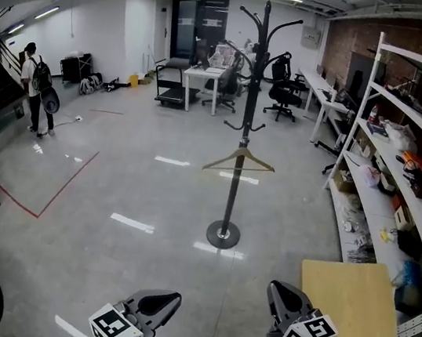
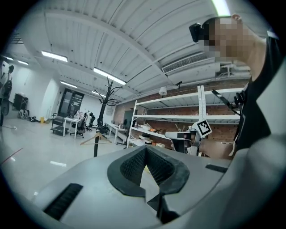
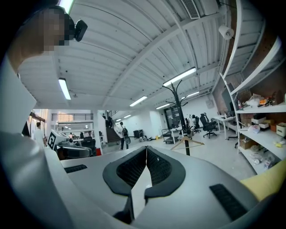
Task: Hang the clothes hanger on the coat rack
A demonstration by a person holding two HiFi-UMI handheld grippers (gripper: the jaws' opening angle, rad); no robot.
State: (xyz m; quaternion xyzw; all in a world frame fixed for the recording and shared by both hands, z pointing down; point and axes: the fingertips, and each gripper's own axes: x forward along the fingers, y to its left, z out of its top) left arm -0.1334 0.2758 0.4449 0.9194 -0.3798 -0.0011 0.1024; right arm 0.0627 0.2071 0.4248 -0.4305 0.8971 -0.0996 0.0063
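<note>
A black coat rack [image 1: 249,90] stands on a round base in the middle of the grey floor. A wooden clothes hanger [image 1: 239,160] hangs from one of its lower pegs, level and free of both grippers. My left gripper [image 1: 172,300] and right gripper [image 1: 277,290] are low at the bottom of the head view, well short of the rack. Both are shut with nothing between their pads. The left gripper view shows its jaws [image 2: 145,150] closed, with the rack [image 2: 106,96] and hanger [image 2: 96,137] far off. The right gripper [image 3: 146,148] likewise points toward the rack [image 3: 178,96] and hanger [image 3: 187,142].
White shelving [image 1: 404,155] loaded with items lines the right wall. A light wooden board [image 1: 348,304] lies by my right gripper. A person [image 1: 31,88] stands far left. Desks, office chairs and a cart [image 1: 172,86] sit at the back. Red tape [image 1: 57,187] marks the floor.
</note>
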